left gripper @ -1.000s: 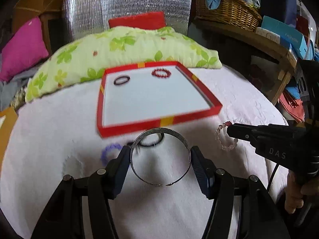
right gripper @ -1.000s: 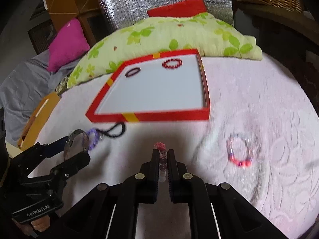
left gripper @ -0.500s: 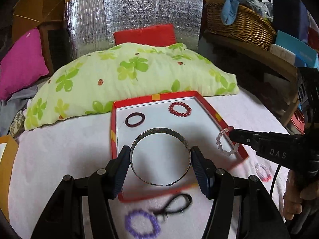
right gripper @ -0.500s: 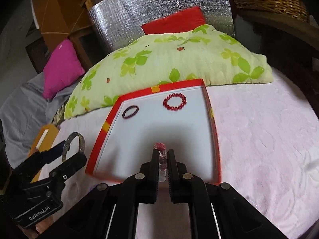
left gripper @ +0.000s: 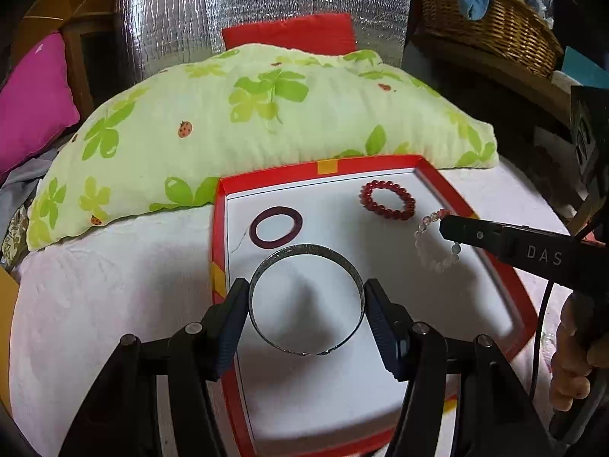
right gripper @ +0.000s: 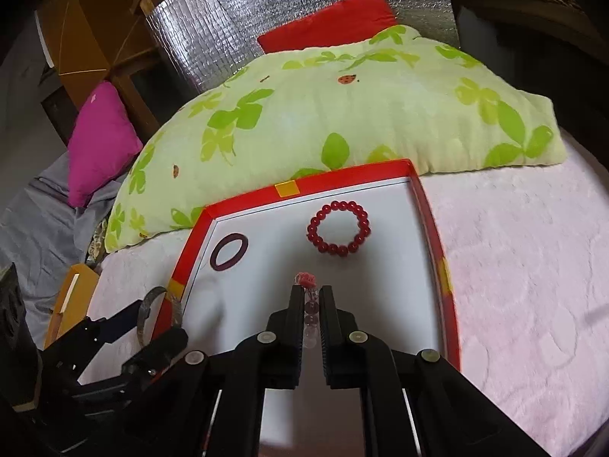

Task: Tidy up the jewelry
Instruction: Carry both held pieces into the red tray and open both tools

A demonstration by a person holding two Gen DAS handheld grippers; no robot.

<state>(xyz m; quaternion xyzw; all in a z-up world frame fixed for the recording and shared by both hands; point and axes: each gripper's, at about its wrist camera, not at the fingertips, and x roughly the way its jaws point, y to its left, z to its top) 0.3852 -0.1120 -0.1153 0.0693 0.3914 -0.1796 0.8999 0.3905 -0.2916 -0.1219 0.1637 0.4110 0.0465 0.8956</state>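
A red-rimmed tray [left gripper: 217,236] with a white floor lies on the pink cover; it also shows in the right wrist view [right gripper: 437,251]. In it lie a dark maroon ring [left gripper: 276,226] [right gripper: 228,252] and a red bead bracelet [left gripper: 387,198] [right gripper: 338,233]. My left gripper [left gripper: 306,306] is shut on a silver bangle [left gripper: 304,255] and holds it over the tray's near left part. My right gripper [right gripper: 309,297] is shut on a pale pink bead bracelet [right gripper: 310,310] over the tray, just short of the red bracelet; the bracelet hangs from it in the left wrist view [left gripper: 430,259].
A green-leaf pillow [left gripper: 266,114] lies right behind the tray, with a red cushion [left gripper: 289,34] and foil panel beyond. A magenta cushion [left gripper: 30,106] is at far left, a wicker basket [left gripper: 491,26] at upper right. Pink cover [right gripper: 533,266] stretches right of the tray.
Both grippers have moved forward from the cover in front of the tray to over the tray, each still holding its piece. The loose purple and black pieces have dropped out of view.
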